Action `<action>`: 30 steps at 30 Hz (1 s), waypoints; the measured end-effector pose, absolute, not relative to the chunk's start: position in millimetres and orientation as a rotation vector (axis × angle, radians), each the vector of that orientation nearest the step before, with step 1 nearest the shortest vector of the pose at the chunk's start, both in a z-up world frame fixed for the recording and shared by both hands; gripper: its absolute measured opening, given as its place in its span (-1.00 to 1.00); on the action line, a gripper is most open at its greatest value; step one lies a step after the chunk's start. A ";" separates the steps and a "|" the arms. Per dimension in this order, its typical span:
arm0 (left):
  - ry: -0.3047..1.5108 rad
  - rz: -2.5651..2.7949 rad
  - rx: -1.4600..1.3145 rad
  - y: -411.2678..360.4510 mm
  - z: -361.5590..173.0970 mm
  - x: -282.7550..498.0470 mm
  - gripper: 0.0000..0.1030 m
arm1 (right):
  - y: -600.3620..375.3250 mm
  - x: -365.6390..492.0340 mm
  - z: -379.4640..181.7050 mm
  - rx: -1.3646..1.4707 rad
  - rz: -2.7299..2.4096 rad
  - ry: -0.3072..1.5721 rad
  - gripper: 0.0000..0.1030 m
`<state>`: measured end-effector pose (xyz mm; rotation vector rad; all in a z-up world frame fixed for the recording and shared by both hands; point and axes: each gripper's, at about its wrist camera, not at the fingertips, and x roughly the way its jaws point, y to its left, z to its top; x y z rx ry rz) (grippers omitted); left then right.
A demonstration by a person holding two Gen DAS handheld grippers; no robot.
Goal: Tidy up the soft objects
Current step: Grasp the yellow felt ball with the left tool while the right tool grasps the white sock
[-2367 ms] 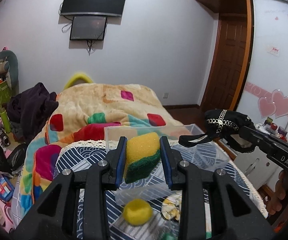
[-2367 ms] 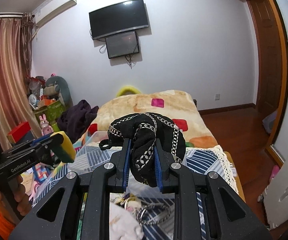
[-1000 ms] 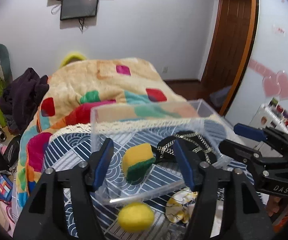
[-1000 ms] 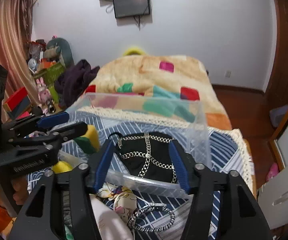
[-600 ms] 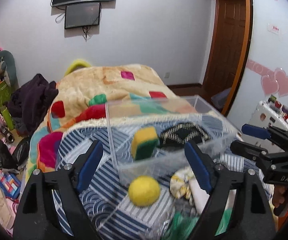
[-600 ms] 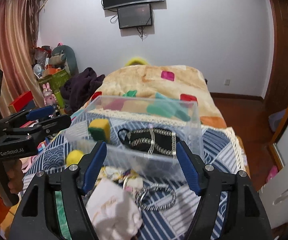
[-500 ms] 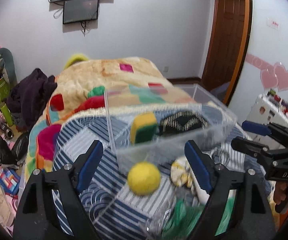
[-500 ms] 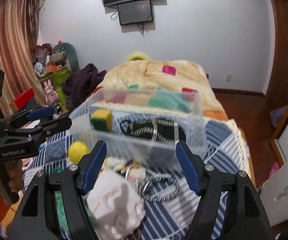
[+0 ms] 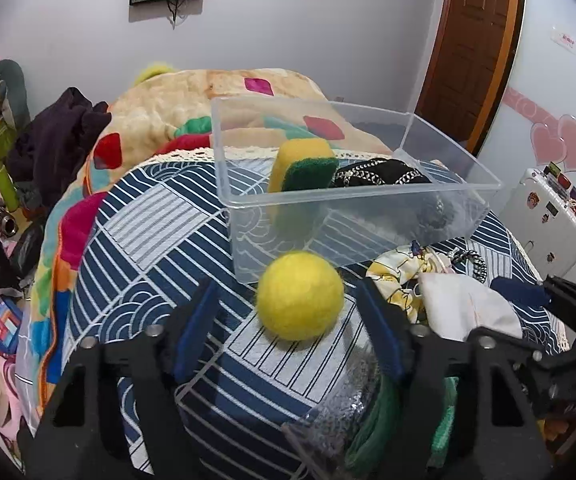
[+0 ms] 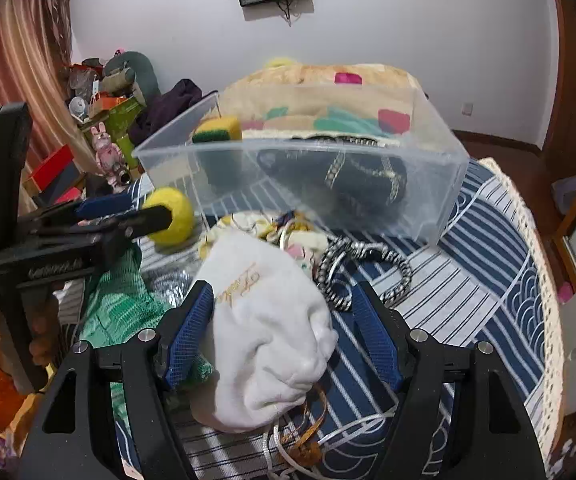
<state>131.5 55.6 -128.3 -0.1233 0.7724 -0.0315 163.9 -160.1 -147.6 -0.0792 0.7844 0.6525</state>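
Changing: yellow-green sponge point(image 9: 302, 166) and black chain-trimmed pouch point(image 9: 376, 172) were released into clear plastic bin point(image 9: 454, 186).
Left claw point(image 9: 288, 330): spread around yellow felt ball point(image 9: 300, 295).
Right claw point(image 10: 282, 328): spread around white drawstring pouch point(image 10: 266, 332), bin at 12 o'clock.

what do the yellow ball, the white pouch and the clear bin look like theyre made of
Yellow ball: looks like felted wool or similar fibre; matte, fuzzy surface. White pouch: soft plush or velvety fabric, going by its rumpled folds and gold script. Clear bin: thin, rigid transparent plastic, slightly glossy; the sponge and the black item show through its walls.
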 end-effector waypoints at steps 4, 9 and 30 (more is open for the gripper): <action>0.784 -0.039 -0.116 49.8 -133.5 132.1 -0.08 | -161.6 161.5 -152.7 -0.079 0.668 0.800 0.31; 0.766 -0.039 -0.096 43.0 -132.6 124.4 -0.17 | -165.8 158.2 -155.0 -0.056 0.693 0.797 -0.01; 0.598 -0.049 -0.090 46.1 -71.3 91.3 -0.18 | -186.6 142.1 -109.5 -0.007 0.662 0.607 -0.69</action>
